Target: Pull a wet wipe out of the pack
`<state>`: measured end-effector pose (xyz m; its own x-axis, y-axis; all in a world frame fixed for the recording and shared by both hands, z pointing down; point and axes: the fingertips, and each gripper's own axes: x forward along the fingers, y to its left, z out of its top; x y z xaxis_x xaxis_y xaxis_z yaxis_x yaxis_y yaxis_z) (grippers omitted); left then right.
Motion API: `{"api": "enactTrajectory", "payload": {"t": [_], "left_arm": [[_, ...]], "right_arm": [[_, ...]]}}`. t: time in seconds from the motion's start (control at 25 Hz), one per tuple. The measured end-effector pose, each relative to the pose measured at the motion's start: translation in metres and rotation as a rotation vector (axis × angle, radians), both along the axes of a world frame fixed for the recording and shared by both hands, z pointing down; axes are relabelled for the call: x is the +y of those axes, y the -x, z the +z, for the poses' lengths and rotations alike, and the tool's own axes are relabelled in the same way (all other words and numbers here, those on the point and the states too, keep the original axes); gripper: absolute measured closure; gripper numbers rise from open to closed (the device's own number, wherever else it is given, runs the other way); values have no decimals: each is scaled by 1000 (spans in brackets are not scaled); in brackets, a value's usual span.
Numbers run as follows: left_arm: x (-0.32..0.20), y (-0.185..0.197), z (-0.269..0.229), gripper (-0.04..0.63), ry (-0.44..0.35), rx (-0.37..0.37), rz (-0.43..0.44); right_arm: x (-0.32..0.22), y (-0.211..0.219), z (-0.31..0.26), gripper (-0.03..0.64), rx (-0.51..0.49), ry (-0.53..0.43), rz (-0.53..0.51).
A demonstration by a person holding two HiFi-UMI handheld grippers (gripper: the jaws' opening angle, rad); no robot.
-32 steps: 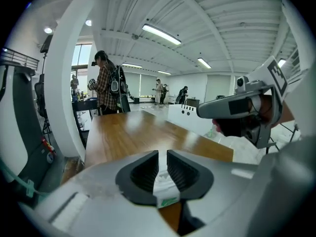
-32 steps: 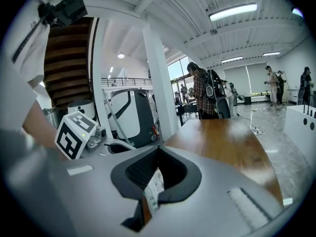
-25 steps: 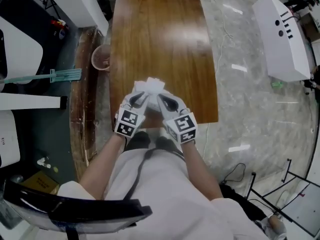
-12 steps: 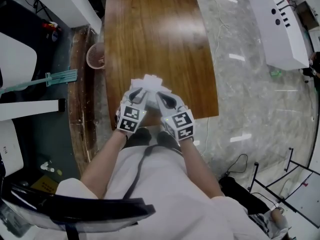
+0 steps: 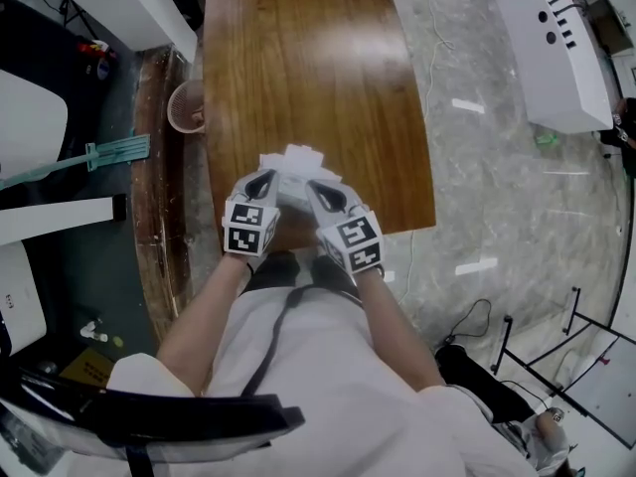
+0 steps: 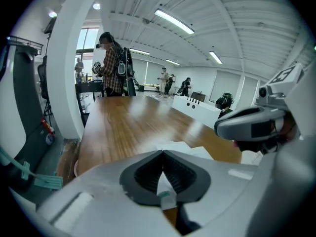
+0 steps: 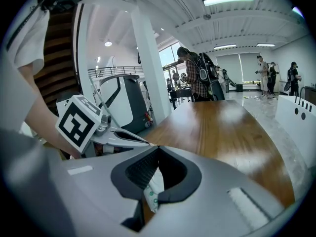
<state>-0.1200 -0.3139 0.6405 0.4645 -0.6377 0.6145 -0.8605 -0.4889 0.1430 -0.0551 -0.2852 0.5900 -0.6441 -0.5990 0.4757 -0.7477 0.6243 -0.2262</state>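
Wipe pack (image 5: 296, 164) at the near end of the tabletop (image 5: 308, 68), held between both grippers. Left gripper (image 5: 264, 183) is clamped on its left edge, right gripper (image 5: 320, 191) on its right edge, with white material pinched in each.

We see worktop (image 5: 308, 78) = wood, glossy varnish, strong glare streaks. We read floor (image 5: 497, 177) as polished stone-look w/ marble veining, shiny, reflects lamps. Both left claw (image 5: 266, 182) and right claw (image 5: 320, 191): smooth matt light-grey plastic shells; pads (image 6: 145, 172) black, finely ribbed, rubbery look. The wipe pack (image 5: 298, 162) = white soft plastic film, crinkled, slight sheen. Bit pinched in right claw shows green print, bit in left claw a teal tab. Our top (image 5: 318, 366): white cloth, matt.
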Motion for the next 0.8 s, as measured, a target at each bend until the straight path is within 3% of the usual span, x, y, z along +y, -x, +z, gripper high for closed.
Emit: {"api": "enactTrajectory", "payload": {"t": [0.28, 0.8], "left_arm": [[-1, 9, 12, 589, 38, 23, -19], [7, 10, 17, 588, 31, 31, 33]], "right_arm": [[-2, 15, 26, 608, 70, 56, -72], [-2, 39, 70, 566, 148, 197, -144]]}}
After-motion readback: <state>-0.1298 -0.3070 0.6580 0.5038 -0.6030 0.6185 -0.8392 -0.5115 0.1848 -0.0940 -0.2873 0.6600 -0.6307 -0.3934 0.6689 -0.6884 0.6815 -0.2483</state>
